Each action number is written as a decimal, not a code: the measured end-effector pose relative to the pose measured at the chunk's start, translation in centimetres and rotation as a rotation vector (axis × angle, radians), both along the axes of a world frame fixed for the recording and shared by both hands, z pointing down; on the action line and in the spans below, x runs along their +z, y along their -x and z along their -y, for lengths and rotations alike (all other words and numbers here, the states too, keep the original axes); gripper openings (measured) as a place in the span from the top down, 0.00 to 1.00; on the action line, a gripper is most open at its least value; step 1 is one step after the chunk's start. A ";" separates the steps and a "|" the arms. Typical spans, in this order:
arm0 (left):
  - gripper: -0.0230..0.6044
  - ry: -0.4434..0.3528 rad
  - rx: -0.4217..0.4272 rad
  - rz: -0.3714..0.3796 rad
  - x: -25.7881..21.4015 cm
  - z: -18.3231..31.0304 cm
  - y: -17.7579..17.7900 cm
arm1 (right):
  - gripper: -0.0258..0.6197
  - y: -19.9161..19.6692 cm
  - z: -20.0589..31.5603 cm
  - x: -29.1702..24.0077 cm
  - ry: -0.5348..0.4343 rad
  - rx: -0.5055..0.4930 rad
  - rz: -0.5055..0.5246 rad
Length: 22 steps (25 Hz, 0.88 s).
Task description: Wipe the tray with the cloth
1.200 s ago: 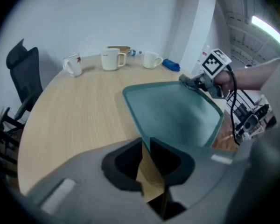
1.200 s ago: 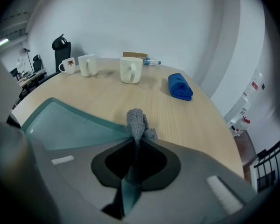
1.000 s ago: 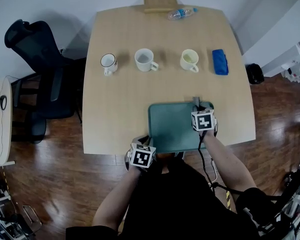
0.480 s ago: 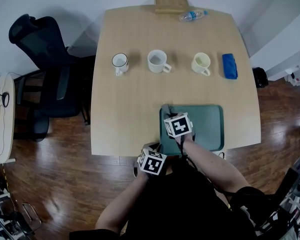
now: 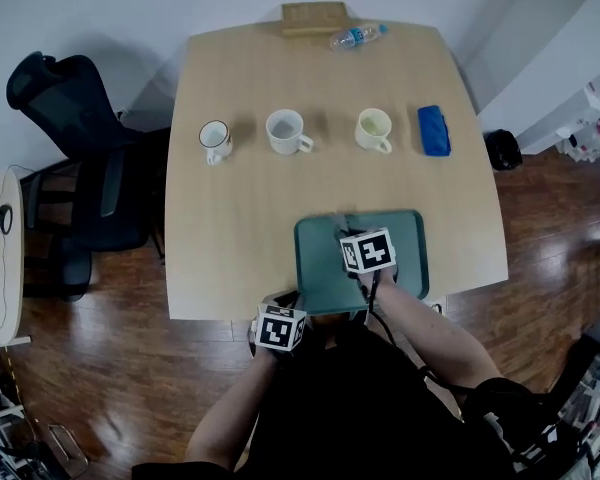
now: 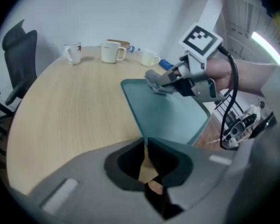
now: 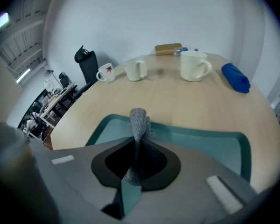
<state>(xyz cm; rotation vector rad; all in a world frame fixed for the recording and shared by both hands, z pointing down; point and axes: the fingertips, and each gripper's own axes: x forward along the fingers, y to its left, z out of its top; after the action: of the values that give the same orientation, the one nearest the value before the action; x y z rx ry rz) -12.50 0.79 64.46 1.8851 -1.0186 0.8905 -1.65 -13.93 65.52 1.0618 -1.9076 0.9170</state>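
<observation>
A teal tray [image 5: 405, 268] lies at the table's near edge; the left gripper view also has the tray [image 6: 168, 115] in it. My right gripper [image 5: 348, 232] is over the tray's far middle, shut on a grey cloth [image 7: 139, 120] that hangs from its jaws onto the tray [image 7: 214, 146]. The left gripper view catches the right gripper [image 6: 157, 84] from the side, with the cloth [image 6: 153, 76] bunched at its tip. My left gripper [image 5: 294, 306] sits at the tray's near left corner. Its jaws [image 6: 146, 141] are closed together on that corner.
Across the table [image 5: 230, 238] stand three mugs [image 5: 216, 138] [image 5: 287, 130] [image 5: 375, 127] in a row, with a blue folded item [image 5: 435, 129] at their right. A water bottle [image 5: 357, 36] and a wooden block [image 5: 315, 16] lie at the far edge. An office chair [image 5: 80, 158] stands left.
The right gripper dragged the cloth from the tray's far right corner to its left side, then back towards the middle. The left gripper stayed at the near left corner.
</observation>
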 end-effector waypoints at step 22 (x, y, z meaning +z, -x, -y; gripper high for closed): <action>0.94 -0.011 -0.069 0.007 -0.1 0.1 -0.4 | 0.92 -17.9 -1.5 1.4 0.012 0.249 -0.167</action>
<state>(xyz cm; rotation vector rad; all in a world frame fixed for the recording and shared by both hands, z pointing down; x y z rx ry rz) -12.07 0.67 64.31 1.8457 -1.0883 0.8538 16.30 -12.46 66.95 1.3464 -1.6563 0.9427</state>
